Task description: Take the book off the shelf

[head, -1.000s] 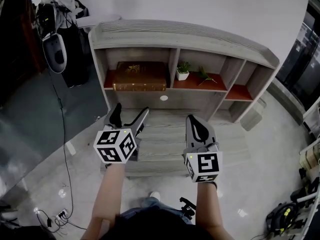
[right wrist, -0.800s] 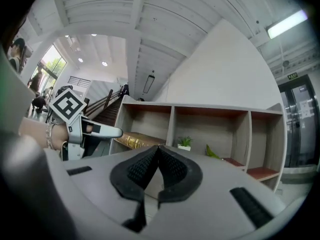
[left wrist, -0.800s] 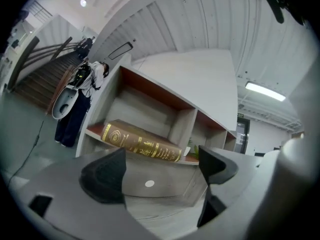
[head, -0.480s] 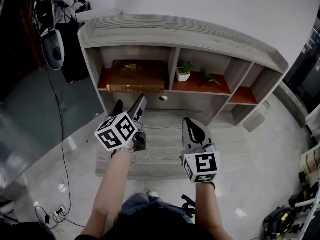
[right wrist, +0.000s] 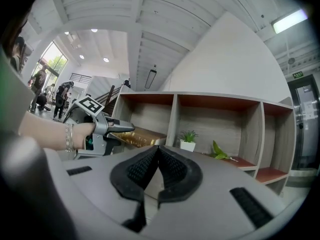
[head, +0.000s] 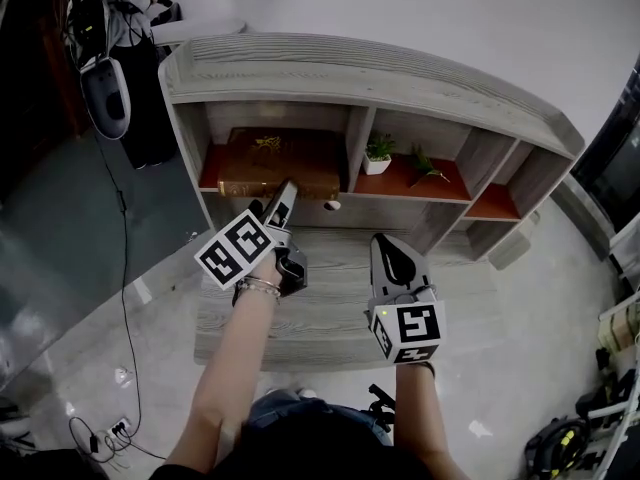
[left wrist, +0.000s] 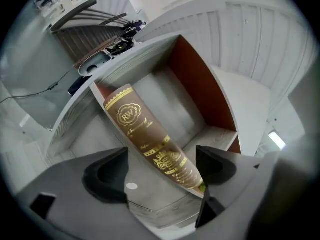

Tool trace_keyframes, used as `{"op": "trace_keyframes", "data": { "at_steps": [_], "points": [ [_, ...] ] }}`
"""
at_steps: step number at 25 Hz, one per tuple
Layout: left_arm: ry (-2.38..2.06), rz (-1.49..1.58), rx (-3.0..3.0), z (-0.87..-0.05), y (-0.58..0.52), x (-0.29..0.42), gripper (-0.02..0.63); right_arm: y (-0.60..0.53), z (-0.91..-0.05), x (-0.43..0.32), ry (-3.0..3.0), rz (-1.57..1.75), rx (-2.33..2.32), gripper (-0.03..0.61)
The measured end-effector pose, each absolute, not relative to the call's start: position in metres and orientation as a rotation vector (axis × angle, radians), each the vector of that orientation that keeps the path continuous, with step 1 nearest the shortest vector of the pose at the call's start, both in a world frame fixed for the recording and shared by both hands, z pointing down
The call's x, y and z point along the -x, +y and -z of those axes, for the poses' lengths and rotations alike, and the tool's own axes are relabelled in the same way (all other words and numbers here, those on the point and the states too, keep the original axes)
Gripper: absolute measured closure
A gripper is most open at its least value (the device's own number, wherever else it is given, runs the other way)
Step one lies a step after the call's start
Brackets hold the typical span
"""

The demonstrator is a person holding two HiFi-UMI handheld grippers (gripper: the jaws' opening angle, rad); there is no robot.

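Reaching toward the shelf (head: 360, 73), our left gripper (head: 272, 204) sits just before the brown book (left wrist: 148, 140), which lies flat in the leftmost compartment. We note its jaws wide and closing, the spine framed between them, pads not yet touching. Our right gripper (head: 390, 253) hangs over the lower ledge (head: 330, 313), jaws pressed together, holding nothing

A grey shell, black jaw pads and a white cube with black square markers are seen on the left gripper (head: 272, 200) and the right gripper (head: 386, 243); the left jaws are closing, the book (left wrist: 150, 139) between them. A wrist bracelet (head: 258, 286) is worn
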State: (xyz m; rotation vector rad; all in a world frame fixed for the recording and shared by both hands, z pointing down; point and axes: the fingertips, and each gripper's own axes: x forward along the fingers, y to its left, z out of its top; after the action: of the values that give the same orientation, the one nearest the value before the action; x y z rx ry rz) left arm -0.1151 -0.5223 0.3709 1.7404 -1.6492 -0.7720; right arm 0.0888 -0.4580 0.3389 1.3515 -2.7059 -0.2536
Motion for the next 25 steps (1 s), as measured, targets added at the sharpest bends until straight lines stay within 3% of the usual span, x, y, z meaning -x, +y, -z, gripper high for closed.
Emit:
{"op": "trace_keyframes", "data": {
  "at_steps": [14, 25],
  "points": [
    [-1.328, 1.064, -1.465, -0.379, -0.570, 0.128, 0.190, -0.486, -0.326, -0.070, -2.616, 0.305, -1.408, 0.563],
    [-1.316, 1.085, -1.410, -0.385, -0.581, 0.129, 0.190, -0.490, -0.317, -0.069, -2.581, 0.334, -1.426, 0.563]
  ]
}}
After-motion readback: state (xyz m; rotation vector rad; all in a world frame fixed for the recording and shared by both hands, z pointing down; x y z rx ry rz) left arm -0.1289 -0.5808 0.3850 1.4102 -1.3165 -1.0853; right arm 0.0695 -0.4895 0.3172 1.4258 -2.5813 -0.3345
